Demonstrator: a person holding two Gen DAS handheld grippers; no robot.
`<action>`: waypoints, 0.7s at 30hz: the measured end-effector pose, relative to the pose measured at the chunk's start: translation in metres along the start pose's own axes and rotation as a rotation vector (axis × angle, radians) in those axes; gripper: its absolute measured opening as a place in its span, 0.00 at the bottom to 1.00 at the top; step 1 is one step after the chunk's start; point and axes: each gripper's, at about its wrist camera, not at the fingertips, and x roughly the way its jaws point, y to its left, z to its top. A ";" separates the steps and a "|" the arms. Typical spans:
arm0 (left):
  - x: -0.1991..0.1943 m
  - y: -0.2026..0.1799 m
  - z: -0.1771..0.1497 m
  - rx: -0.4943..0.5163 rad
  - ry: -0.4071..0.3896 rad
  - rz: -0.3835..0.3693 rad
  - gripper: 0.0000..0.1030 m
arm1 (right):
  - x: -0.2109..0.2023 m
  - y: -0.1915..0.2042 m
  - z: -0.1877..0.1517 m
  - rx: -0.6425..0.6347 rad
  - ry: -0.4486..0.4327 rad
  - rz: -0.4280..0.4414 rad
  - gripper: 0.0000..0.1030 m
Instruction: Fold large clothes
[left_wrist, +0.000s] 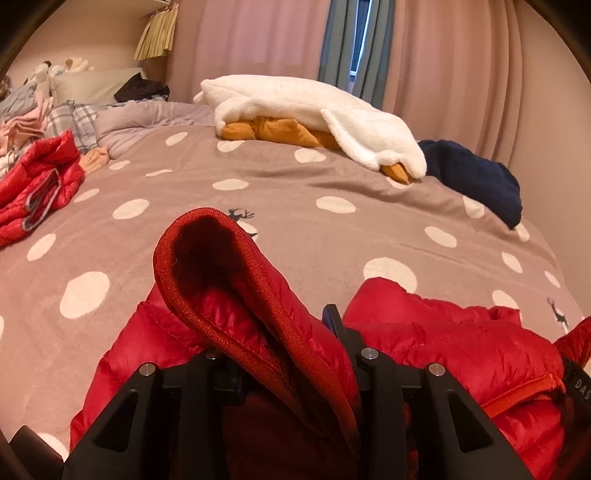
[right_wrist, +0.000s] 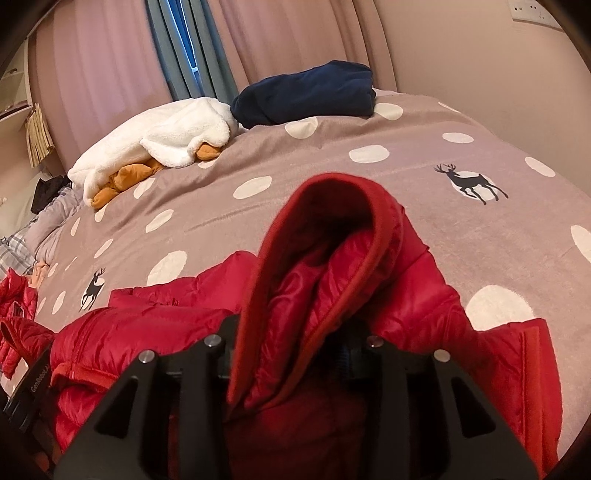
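A red puffer jacket (left_wrist: 454, 343) lies on the spotted bedspread (left_wrist: 258, 192) at the near edge. My left gripper (left_wrist: 284, 343) is shut on one red sleeve cuff (left_wrist: 207, 258), which stands up between its fingers. My right gripper (right_wrist: 295, 332) is shut on the other red cuff (right_wrist: 332, 236), also raised over the jacket body (right_wrist: 140, 332). Most of both fingers is hidden by fabric. The right gripper's body shows at the right edge of the left wrist view (left_wrist: 578, 380), and the left gripper's body at the left edge of the right wrist view (right_wrist: 33, 387).
A white fleece over an orange garment (left_wrist: 314, 110) and a folded navy garment (left_wrist: 476, 173) lie at the far side of the bed. A second red puffer jacket (left_wrist: 37, 184) and a pile of clothes (left_wrist: 22, 122) sit at the left. Pink curtains (left_wrist: 461, 55) hang behind.
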 end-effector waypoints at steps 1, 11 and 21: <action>-0.001 0.000 0.000 -0.001 -0.002 -0.001 0.33 | -0.002 0.000 0.000 0.001 -0.003 0.000 0.38; -0.009 -0.004 0.003 0.018 -0.032 0.038 0.41 | -0.031 0.011 0.001 -0.063 -0.145 -0.099 0.92; -0.051 0.008 0.011 -0.063 -0.224 0.016 0.96 | -0.054 0.004 0.003 -0.041 -0.215 -0.109 0.98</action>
